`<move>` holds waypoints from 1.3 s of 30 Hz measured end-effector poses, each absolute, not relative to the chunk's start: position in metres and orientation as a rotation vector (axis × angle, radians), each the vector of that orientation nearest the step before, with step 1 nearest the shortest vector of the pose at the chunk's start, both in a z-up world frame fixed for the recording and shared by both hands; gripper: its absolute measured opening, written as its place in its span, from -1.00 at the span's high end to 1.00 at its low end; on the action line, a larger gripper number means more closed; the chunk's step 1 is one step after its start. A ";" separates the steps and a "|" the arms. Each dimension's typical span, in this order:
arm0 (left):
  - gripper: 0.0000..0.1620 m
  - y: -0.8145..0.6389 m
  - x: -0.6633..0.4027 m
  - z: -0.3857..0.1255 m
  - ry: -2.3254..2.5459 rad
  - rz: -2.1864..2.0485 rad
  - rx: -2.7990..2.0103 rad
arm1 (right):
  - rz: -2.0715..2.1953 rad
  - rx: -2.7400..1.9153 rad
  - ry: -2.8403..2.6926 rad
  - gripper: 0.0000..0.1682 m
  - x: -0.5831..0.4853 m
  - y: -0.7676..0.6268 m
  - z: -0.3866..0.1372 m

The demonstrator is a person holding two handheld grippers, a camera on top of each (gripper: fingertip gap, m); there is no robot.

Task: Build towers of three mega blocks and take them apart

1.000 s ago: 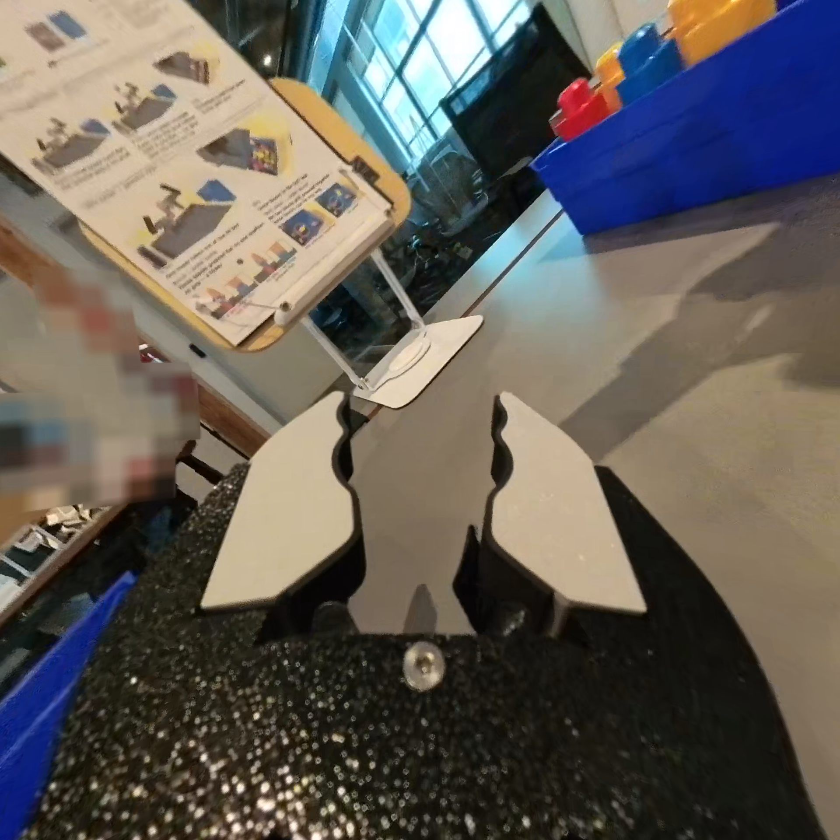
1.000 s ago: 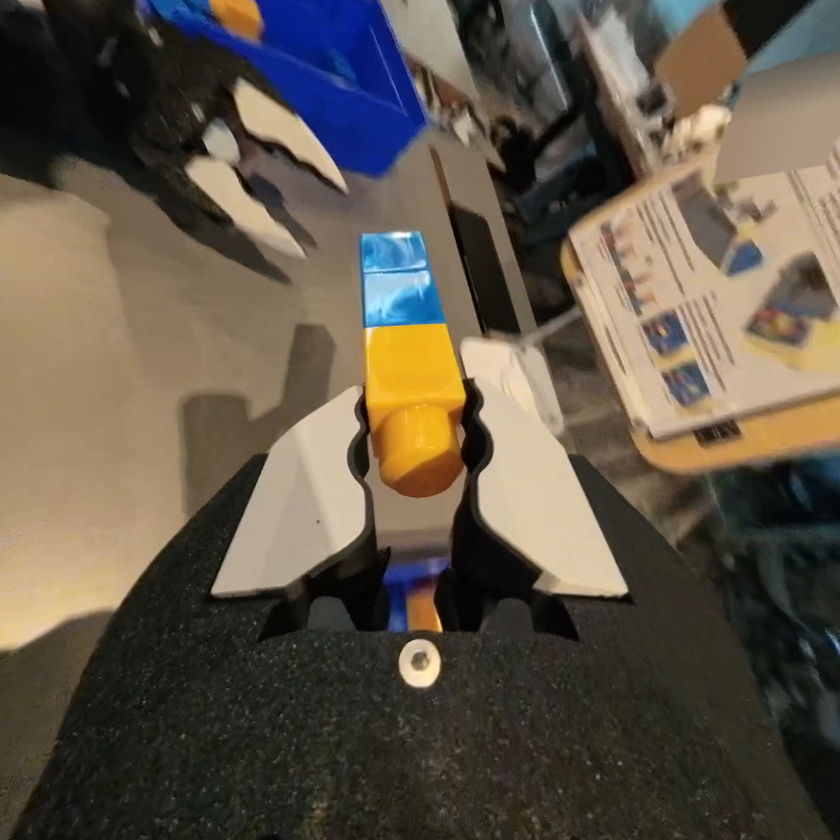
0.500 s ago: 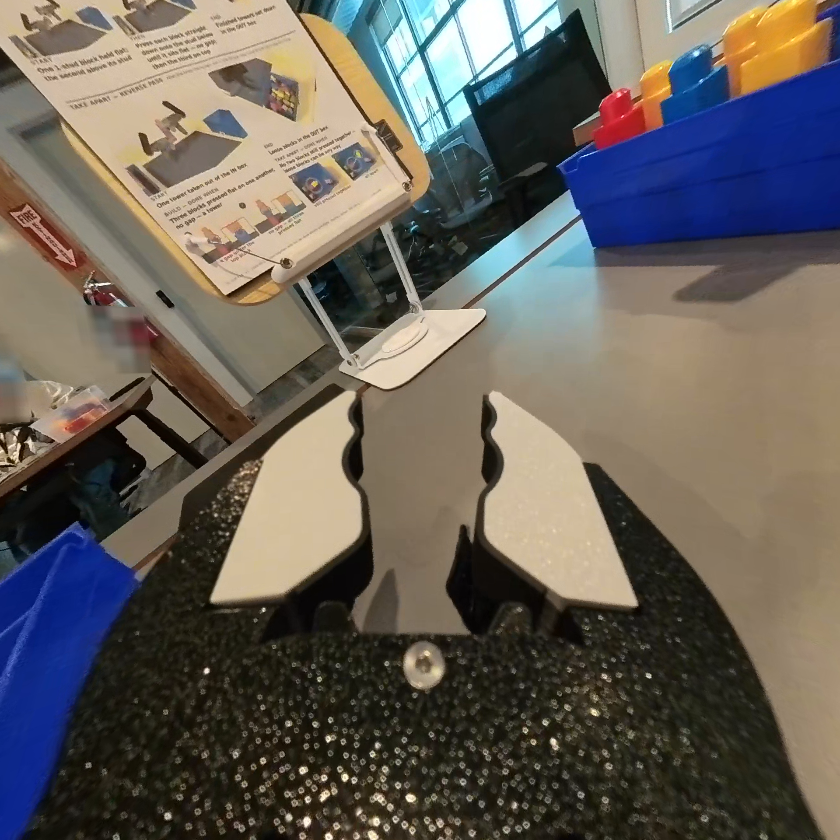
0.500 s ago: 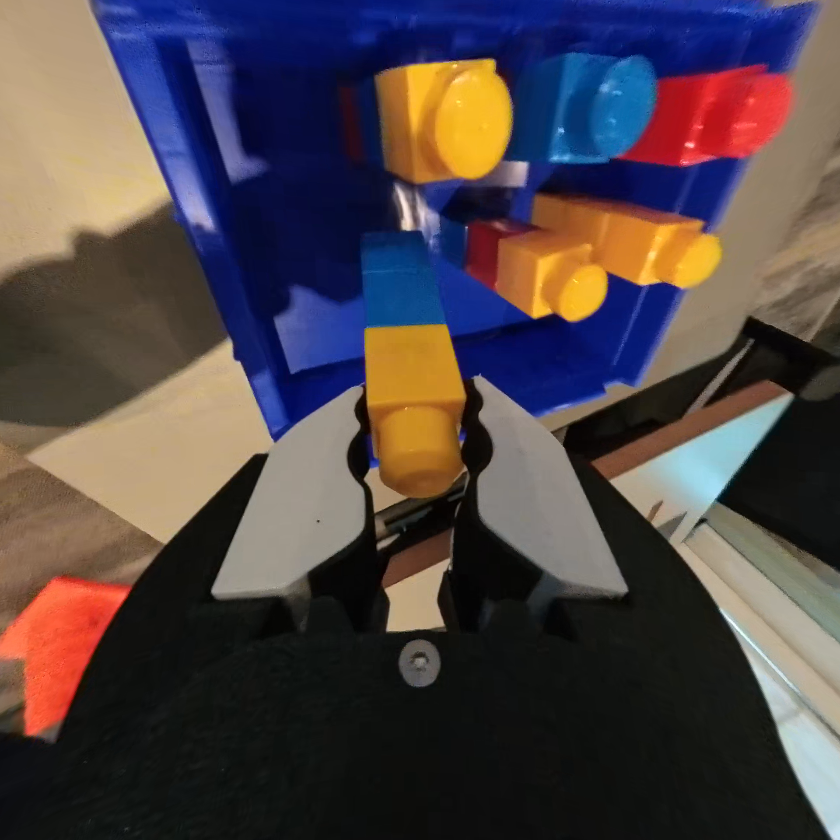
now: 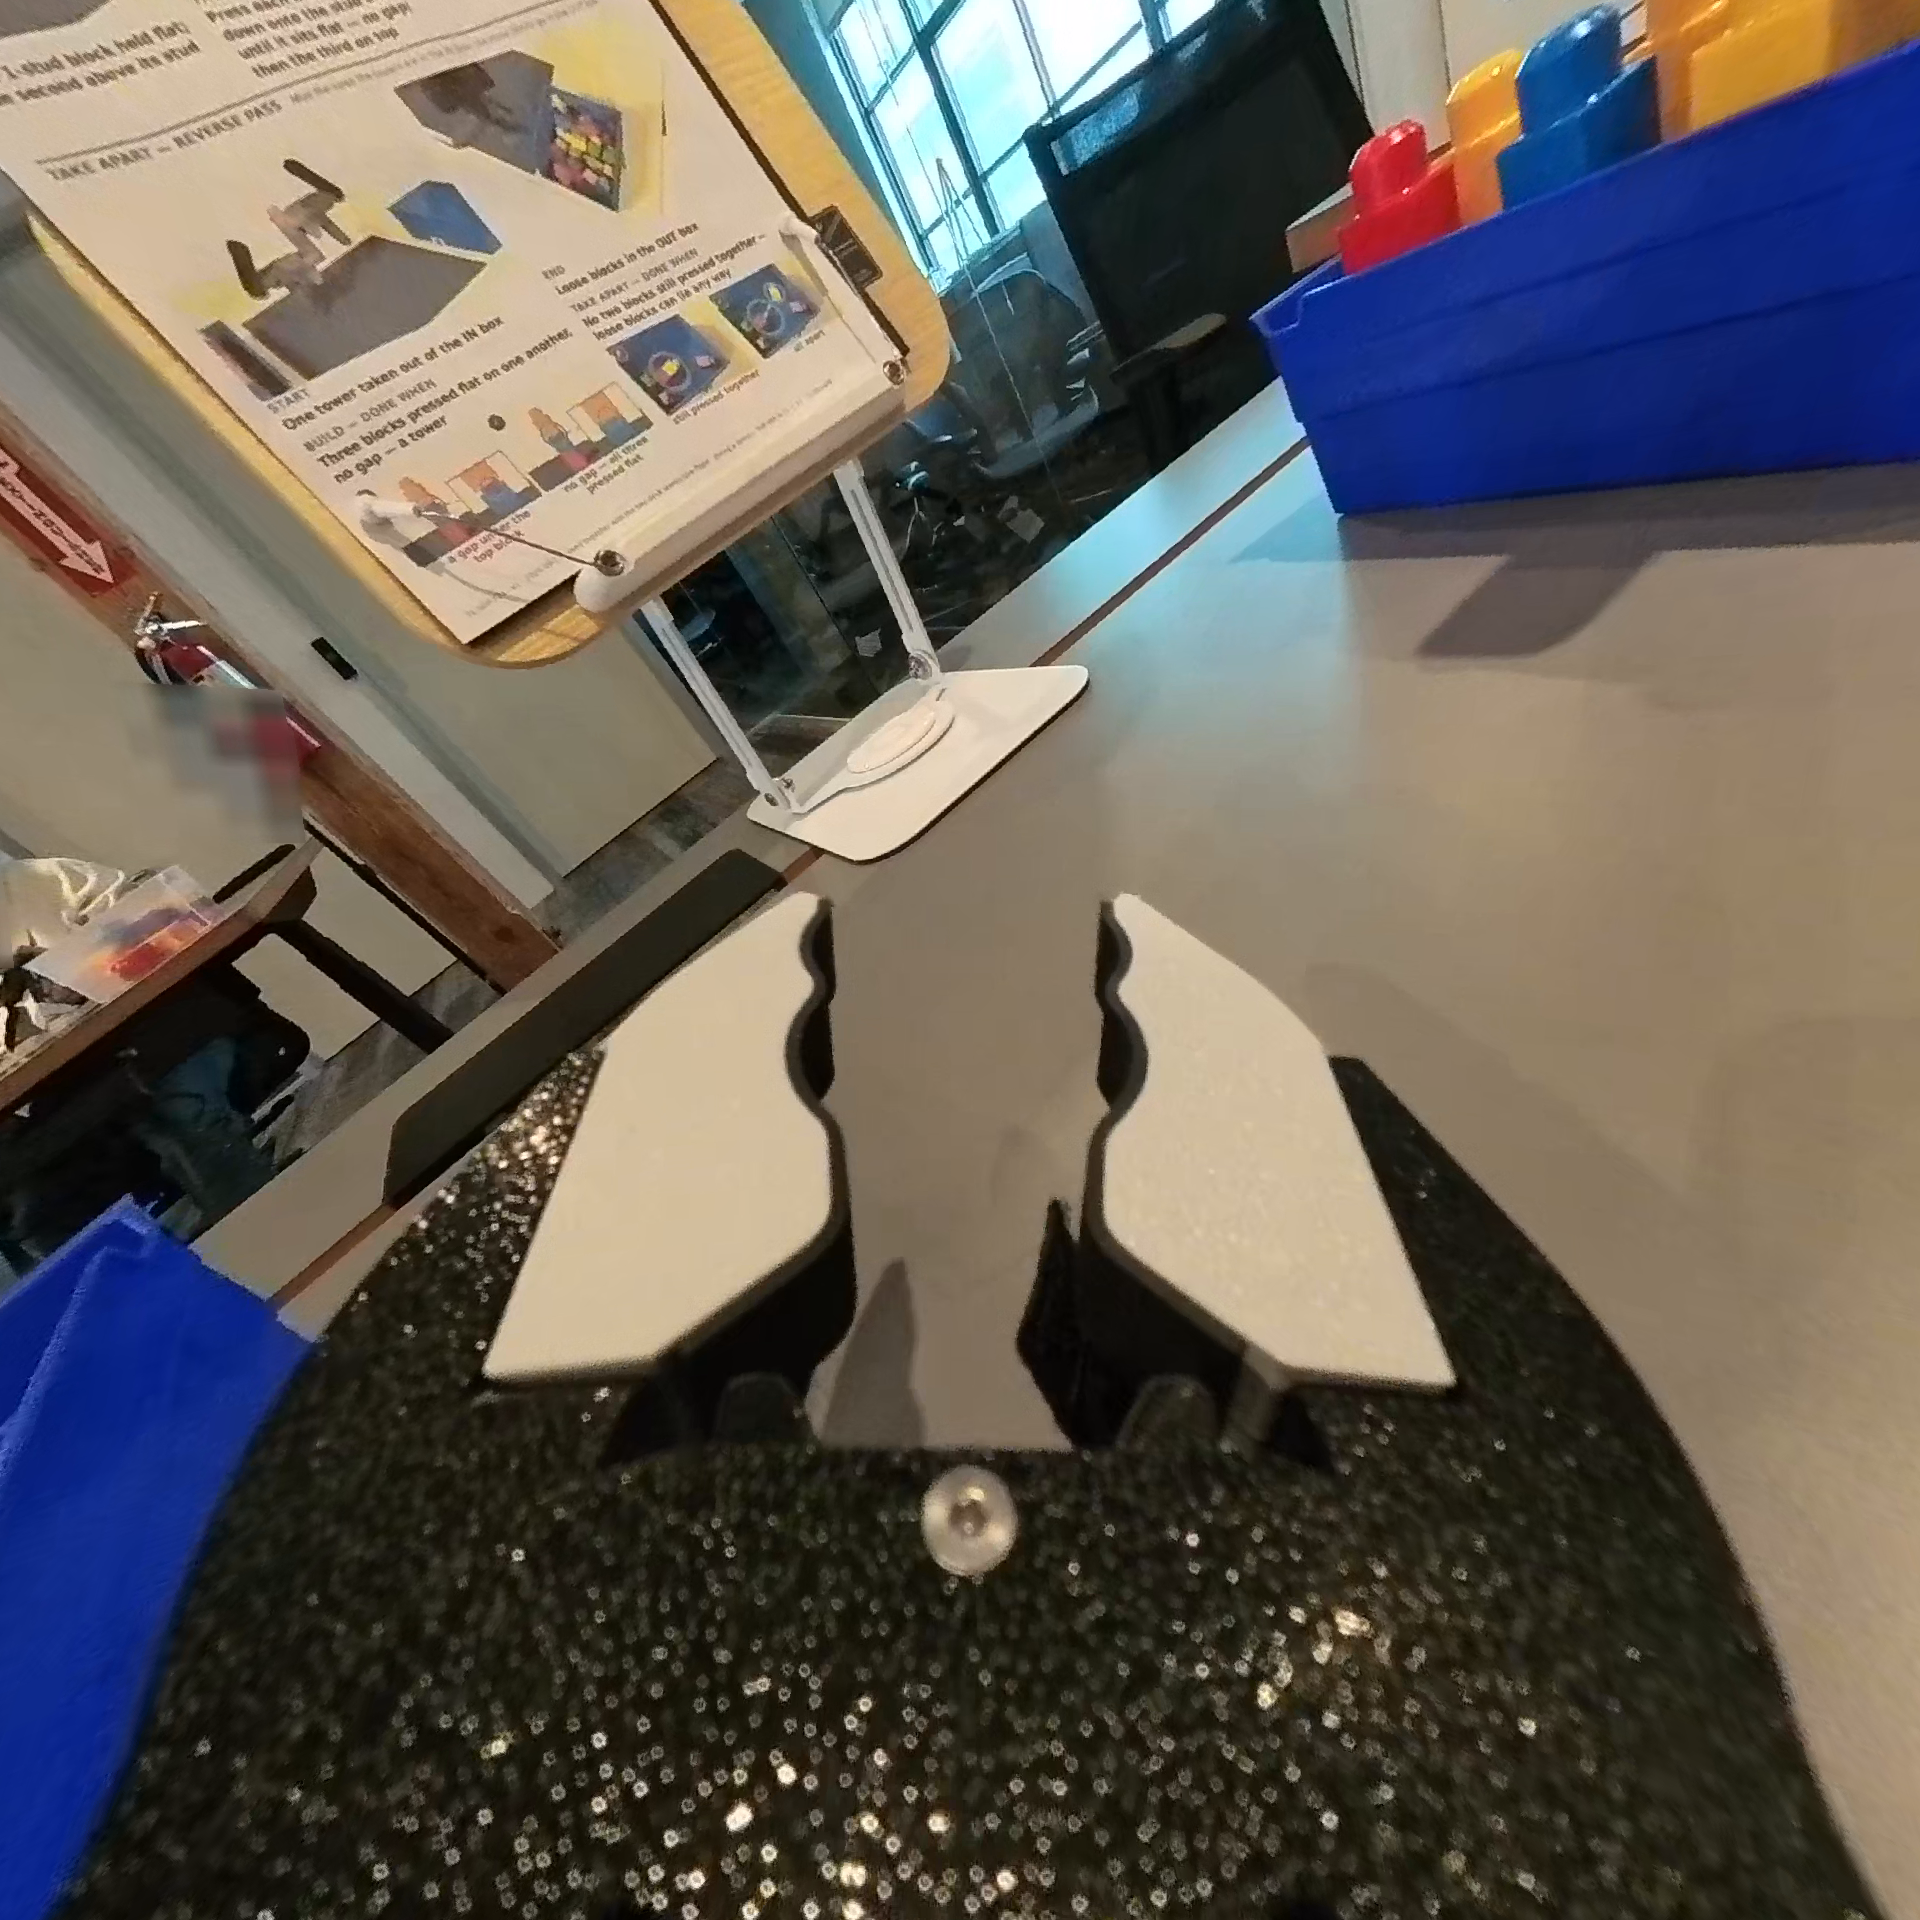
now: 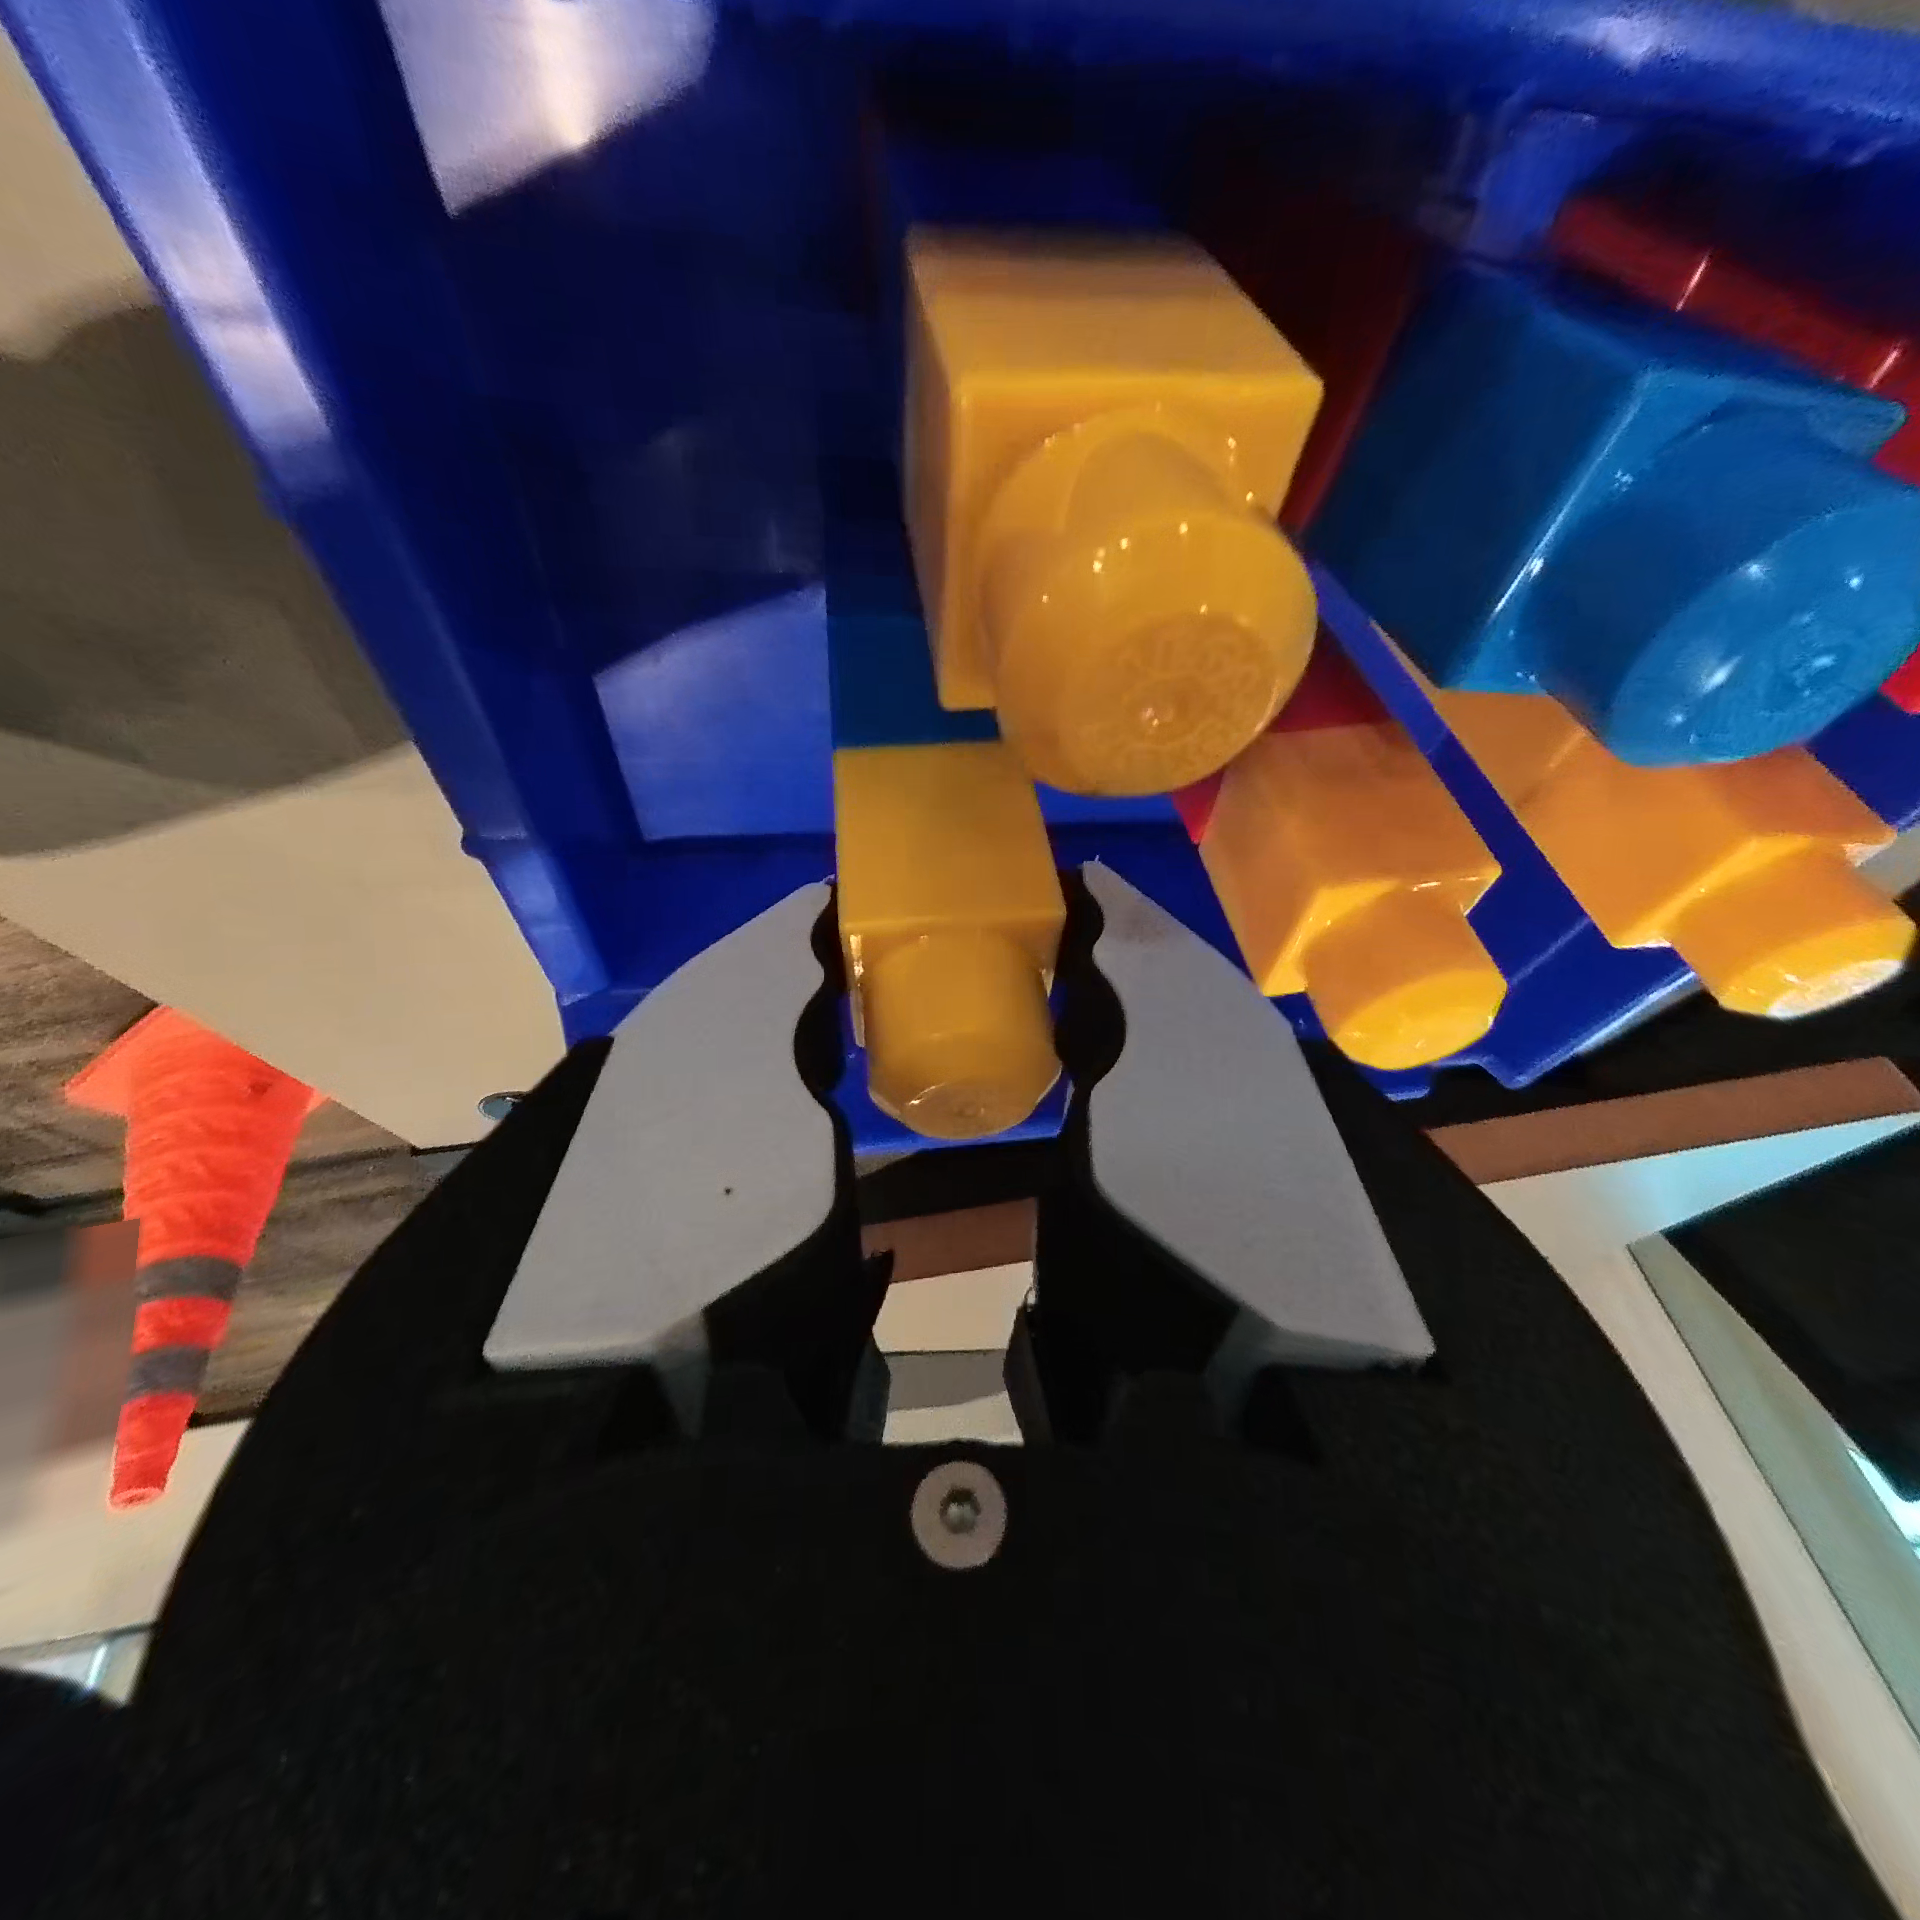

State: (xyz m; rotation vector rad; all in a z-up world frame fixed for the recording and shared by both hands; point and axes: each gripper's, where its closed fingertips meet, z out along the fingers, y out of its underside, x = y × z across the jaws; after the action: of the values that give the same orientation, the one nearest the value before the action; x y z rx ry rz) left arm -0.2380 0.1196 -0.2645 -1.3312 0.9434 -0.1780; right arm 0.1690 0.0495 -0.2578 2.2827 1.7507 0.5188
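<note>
My right gripper [image 6: 956, 883] is shut on a tower [image 6: 940, 831] whose near block is yellow with blue blocks beyond it. It holds the tower inside a blue bin [image 6: 416, 416], next to a yellow-topped tower [image 6: 1101, 416] and a blue-topped one [image 6: 1621, 499]. Two more yellow-ended towers [image 6: 1351, 883] lie on the bin floor to the right. My left gripper [image 5: 966, 914] is open and empty, low over the grey table [image 5: 1455, 935]. The same kind of blue bin [image 5: 1621, 343] with red, yellow and blue blocks [image 5: 1392, 197] stands at the far right of the left wrist view.
An instruction board [image 5: 468, 260] on a white stand [image 5: 914, 748] stands at the table's far edge. A blue bin corner [image 5: 104, 1455] sits by my left gripper's left side. An orange cone [image 6: 197, 1174] stands on the floor beyond the table edge. Spacing between my two grippers at the tips: around 40 cm.
My right gripper carried the tower from over the table to above the blue bin and lowered it in among the other towers. My left gripper levelled out and stayed open.
</note>
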 end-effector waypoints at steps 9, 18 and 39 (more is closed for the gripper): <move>0.40 0.116 -0.236 -0.265 0.966 -0.183 -1.329 | 0.527 2.283 1.744 0.55 0.172 0.057 -0.263; 0.39 0.116 -0.236 -0.267 0.970 -0.189 -1.340 | 0.562 2.311 1.744 0.44 0.174 0.059 -0.256; 0.53 0.118 -0.241 -0.263 0.895 -0.258 -1.383 | -0.334 3.625 2.205 0.94 -0.087 0.065 -0.147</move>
State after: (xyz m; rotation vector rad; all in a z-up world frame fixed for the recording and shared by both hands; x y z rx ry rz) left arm -0.2414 0.1182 -0.2631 -1.3829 0.8946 -0.2576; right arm -0.0868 0.0655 -0.1474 3.6249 2.2052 -0.3339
